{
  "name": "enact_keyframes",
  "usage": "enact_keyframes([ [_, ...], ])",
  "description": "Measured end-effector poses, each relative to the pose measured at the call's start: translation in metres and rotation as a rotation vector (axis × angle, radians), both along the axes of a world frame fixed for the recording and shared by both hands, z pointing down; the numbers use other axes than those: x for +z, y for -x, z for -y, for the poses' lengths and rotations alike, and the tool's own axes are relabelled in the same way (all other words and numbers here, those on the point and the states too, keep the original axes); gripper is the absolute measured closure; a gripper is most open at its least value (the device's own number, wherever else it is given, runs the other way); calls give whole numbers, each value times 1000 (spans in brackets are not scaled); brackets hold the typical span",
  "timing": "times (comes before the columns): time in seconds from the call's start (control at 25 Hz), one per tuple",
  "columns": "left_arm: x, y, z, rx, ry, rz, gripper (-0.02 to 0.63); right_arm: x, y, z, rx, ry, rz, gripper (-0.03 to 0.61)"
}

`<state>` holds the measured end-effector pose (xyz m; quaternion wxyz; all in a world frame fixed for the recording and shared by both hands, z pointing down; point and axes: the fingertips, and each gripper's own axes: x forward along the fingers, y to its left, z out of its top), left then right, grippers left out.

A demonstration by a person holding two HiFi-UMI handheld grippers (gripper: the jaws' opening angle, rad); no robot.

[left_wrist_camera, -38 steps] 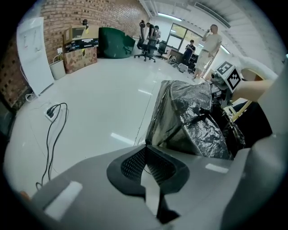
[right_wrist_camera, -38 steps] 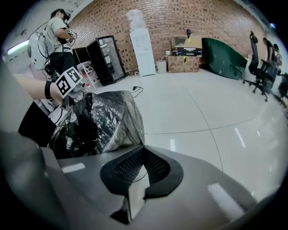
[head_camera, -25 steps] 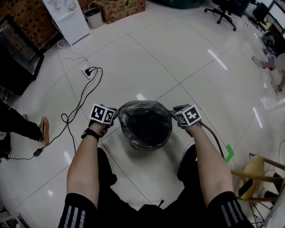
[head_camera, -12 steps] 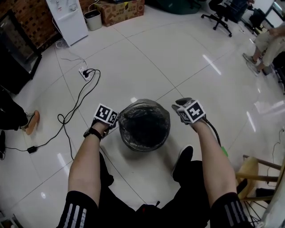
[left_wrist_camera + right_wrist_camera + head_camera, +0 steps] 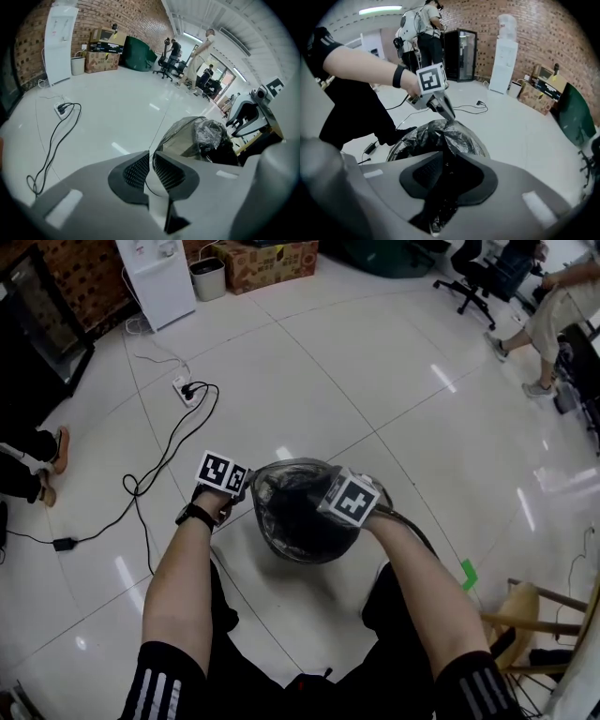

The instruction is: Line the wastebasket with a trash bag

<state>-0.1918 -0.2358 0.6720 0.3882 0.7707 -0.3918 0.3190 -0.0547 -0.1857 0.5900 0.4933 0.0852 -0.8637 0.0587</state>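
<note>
Both grippers are holding the trash bag (image 5: 281,514) at the wastebasket (image 5: 309,555).
Head view: the left gripper (image 5: 246,487) is pinching film at the rim while the right gripper (image 5: 321,512) is hanging beside it over the mouth, its jaws out of sight. Left gripper view: the jaws are standing almost together, with the wastebasket just beyond. Right gripper view: the jaws have just been closing and are squeezing a black bunch of bag that is stretching up to the left gripper's tip.

Black short sleeves (image 5: 157,690), white stripes, both arms. Black trousers (image 5: 398,610). Black watch band (image 5: 194,516) on my left wrist. Left hand-held gripper (image 5: 151,165) and right hand-held gripper (image 5: 443,180): pale grey shells, black dotted pads (image 5: 135,171). Each has a white marker cube (image 5: 222,472) with black squares. Dark cable (image 5: 410,523) runs off the right one.
</note>
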Motion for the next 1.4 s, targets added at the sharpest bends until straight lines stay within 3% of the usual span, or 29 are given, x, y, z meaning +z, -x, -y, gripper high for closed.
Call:
enact_keyframes([
  [0.32, 12, -26, -1, 69, 11, 5, 583, 78, 4, 33, -34, -90, -191, 480],
  [0.52, 18, -23, -3, 67, 25, 1, 583, 102, 20, 37, -216, -274, -327, 483],
  [0.72, 23, -24, -9, 66, 46, -10, 583, 134, 16, 13, -369, -287, -440, 483],
  [0.96, 26, -27, -11, 100, 54, 0, 583, 112, 31, 13, -297, -239, -311, 477],
  [1.12, 20, -9, -3, 36, 35, -14, 583, 61, 34, 14, -294, -269, -199, 466],
  [1.4, 7, 2, -3, 14, 28, -68, 570, -26, -15, 31, -65, -241, -58, 463],
])
